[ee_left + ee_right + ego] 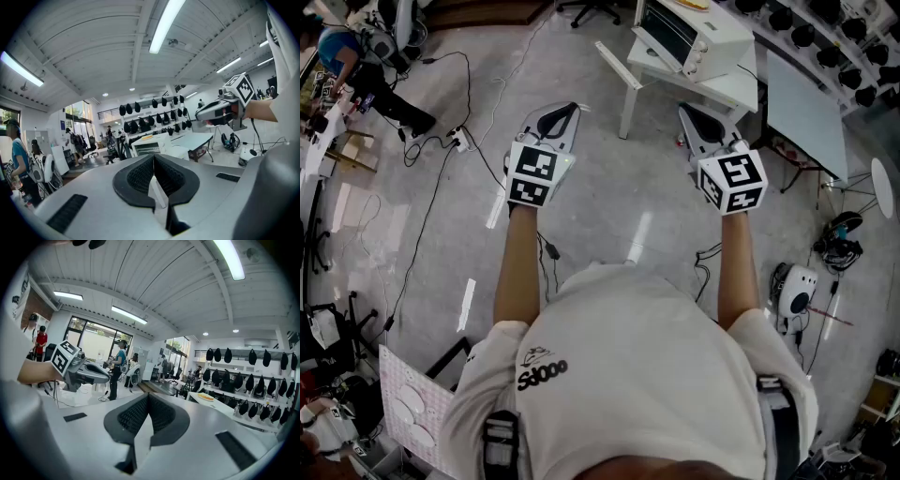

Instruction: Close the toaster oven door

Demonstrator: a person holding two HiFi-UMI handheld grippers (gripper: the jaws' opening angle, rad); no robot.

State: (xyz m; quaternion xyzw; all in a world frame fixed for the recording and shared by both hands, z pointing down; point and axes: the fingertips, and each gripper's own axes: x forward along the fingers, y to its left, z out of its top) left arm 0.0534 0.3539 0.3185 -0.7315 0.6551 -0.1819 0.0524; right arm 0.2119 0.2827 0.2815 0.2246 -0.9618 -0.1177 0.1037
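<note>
Head view has left gripper [572, 109] and right gripper [684, 111] pinched shut, empty, well short of the far toaster oven [694, 33], so a sloppy shove might slide it.

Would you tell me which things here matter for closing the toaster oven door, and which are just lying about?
For the job: toaster oven, left gripper, right gripper, jaws shut, empty.
Lying about: power strip, grey table, white floor device.

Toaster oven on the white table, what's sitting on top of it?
A flat yellowish item lies on top of the toaster oven. I cannot tell what it is from here. The patch of the oven's top beneath it is covered.
</note>
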